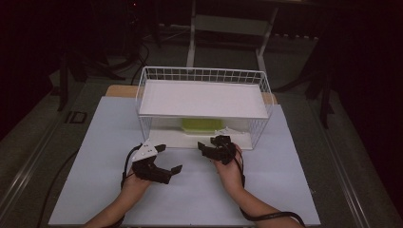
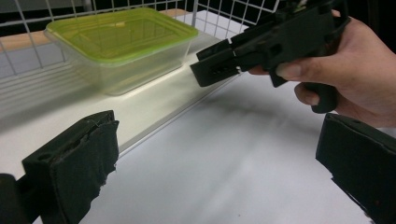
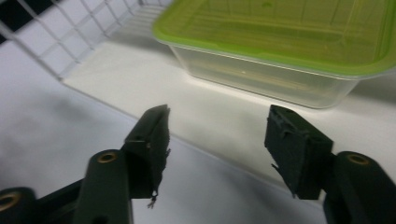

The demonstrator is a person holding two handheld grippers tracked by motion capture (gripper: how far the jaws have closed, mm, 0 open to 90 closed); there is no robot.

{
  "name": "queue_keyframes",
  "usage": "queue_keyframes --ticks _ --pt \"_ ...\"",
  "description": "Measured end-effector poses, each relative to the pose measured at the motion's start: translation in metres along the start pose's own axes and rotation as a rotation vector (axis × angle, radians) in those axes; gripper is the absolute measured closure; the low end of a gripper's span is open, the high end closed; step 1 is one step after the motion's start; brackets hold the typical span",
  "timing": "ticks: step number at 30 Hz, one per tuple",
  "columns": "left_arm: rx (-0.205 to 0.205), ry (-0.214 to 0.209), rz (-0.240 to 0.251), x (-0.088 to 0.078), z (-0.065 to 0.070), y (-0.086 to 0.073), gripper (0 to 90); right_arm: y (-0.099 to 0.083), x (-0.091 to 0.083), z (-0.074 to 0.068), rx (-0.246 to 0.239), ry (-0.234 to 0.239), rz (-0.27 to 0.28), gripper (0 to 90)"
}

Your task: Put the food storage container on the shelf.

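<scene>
Item: clear food container with green lid [image 3: 280, 46], resting on the lower shelf [image 3: 140, 79] of the white wire rack [image 1: 147, 95], near that shelf's front edge.
Right gripper [image 3: 217, 135]: jaws apart, empty, just short of the container.
Left gripper [image 1: 164, 161]: jaws wide apart, empty, over the white mat [image 1: 199, 194].
Status: placement looks complete; only withdrawal remains.

Surface [image 1: 109, 156]: pale, flat sheet over a wooden top that peeks out at the far corners
On the surface: white wire rack [image 1: 254, 128], set toward the far edge
Rack's lower shelf [image 3: 154, 88]: white; carries a clear container with green lid [image 3: 289, 51]
</scene>
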State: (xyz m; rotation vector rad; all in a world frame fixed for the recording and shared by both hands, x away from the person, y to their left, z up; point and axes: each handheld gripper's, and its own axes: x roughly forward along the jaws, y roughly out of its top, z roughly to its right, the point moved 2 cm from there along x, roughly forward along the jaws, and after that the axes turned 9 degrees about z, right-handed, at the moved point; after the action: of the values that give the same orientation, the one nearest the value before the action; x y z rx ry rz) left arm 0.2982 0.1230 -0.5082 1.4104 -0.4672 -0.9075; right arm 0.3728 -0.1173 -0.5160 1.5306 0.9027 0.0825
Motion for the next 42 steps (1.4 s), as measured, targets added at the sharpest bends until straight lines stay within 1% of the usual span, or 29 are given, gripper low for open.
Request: queue_keyframes --ticks 1,2,3,5,6,8,10,11,12,13,14,16,17,19,20,21,23,25,26,27,28,30,31,32,33,38,40,41,42 --pt "0.0 -0.004 0.0 0.0 0.001 0.002 0.0 0.0 0.0 0.0 0.0 0.0 0.0 36.7" --pt "-0.003 -0.009 -0.001 0.0 0.002 0.003 0.0 0.0 -0.006 -0.002 -0.024 0.023 0.001 32.6" --pt "-0.003 -0.014 -0.002 0.001 0.003 0.004 0.0 0.0 -0.008 -0.003 -0.028 0.036 0.002 30.1" --pt "0.006 -0.024 -0.003 0.0 0.006 0.007 0.0 0.0 -0.015 -0.004 -0.03 0.064 0.0 26.8" --pt "0.007 -0.028 -0.003 0.0 0.008 0.009 0.0 0.0 -0.017 -0.005 -0.025 0.087 0.0 24.7" --pt "0.011 -0.041 -0.002 -0.001 0.012 0.012 0.0 0.0 -0.024 -0.007 -0.015 0.112 0.006 24.0" --pt "0.014 -0.051 -0.003 -0.003 0.015 0.015 0.0 0.0 -0.029 -0.01 -0.029 0.138 -0.001 21.0" --pt "0.01 -0.056 0.0 -0.004 0.016 0.016 0.0 -0.001 -0.033 -0.013 -0.047 0.152 -0.001 20.6" --pt "0.005 -0.07 0.001 -0.006 0.018 0.018 0.0 -0.001 -0.036 -0.014 -0.044 0.157 0.002 20.5" --pt "0.001 -0.079 0.004 -0.007 0.019 0.019 0.0 -0.001 -0.04 -0.016 -0.044 0.178 0.005 20.0" --pt "-0.007 -0.081 0.004 -0.009 0.02 0.02 0.0 -0.001 -0.043 -0.018 -0.048 0.184 0.007 20.4" --pt "-0.013 -0.092 0.01 -0.012 0.022 0.022 0.0 -0.001 -0.049 -0.02 -0.047 0.186 0.009 25.1" --pt "-0.009 -0.094 0.01 -0.012 0.023 0.022 0.0 -0.001 -0.052 -0.021 -0.046 0.19 0.005 25.1" --pt "-0.003 -0.097 0.004 -0.014 0.024 0.023 0.0 -0.002 -0.057 -0.022 -0.044 0.203 -0.001 24.8" --pt "0.0 -0.103 0.004 -0.015 0.025 0.023 0.0 -0.002 -0.057 -0.022 -0.044 0.203 -0.001 24.8" --pt "-0.001 -0.107 0.0 -0.017 0.026 0.022 0.0 -0.003 -0.063 -0.024 -0.053 0.212 0.004 22.2" --pt "-0.003 -0.113 0.004 -0.018 0.027 0.022 0.0 -0.003 -0.065 -0.024 -0.054 0.218 0.007 21.5" --pt "-0.001 -0.12 -0.001 -0.021 0.03 0.021 0.0 -0.005 -0.069 -0.024 -0.068 0.212 0.018 20.9" --pt "-0.001 -0.122 0.001 -0.022 0.031 0.021 0.0 -0.006 -0.074 -0.024 -0.065 0.222 0.024 20.6" --pt "-0.001 -0.124 0.002 -0.023 0.032 0.021 0.0 -0.006 -0.074 -0.024 -0.065 0.222 0.024 20.6" --pt "0.005 -0.132 0.003 -0.027 0.034 0.021 0.0 -0.007 -0.079 -0.025 -0.083 0.228 0.033 20.0" --pt "0.011 -0.134 0.002 -0.028 0.035 0.02 0.0 -0.008 -0.081 -0.026 -0.085 0.232 0.036 19.9" --pt "0.011 -0.139 0.002 -0.03 0.037 0.02 0.0 -0.011 -0.086 -0.027 -0.089 0.242 0.034 19.5" --pt "0.011 -0.141 0.001 -0.031 0.037 0.019 0.0 -0.011 -0.086 -0.027 -0.089 0.242 0.034 19.5" --pt "0.011 -0.14 0.0 -0.033 0.038 0.018 0.0 -0.015 -0.091 -0.028 -0.077 0.255 0.025 19.4" --pt "0.007 -0.15 -0.009 -0.039 0.042 0.012 0.0 -0.021 -0.099 -0.025 -0.078 0.258 0.023 19.1" --pt "0.009 -0.149 -0.013 -0.042 0.044 0.01 0.0 -0.024 -0.104 -0.023 -0.083 0.253 0.026 19.1" --pt "0.011 -0.149 -0.013 -0.043 0.045 0.008 0.0 -0.027 -0.109 -0.02 -0.088 0.247 0.024 19.1" --pt "0.008 -0.148 -0.01 -0.044 0.046 0.006 0.0 -0.027 -0.109 -0.02 -0.088 0.247 0.024 19.1"
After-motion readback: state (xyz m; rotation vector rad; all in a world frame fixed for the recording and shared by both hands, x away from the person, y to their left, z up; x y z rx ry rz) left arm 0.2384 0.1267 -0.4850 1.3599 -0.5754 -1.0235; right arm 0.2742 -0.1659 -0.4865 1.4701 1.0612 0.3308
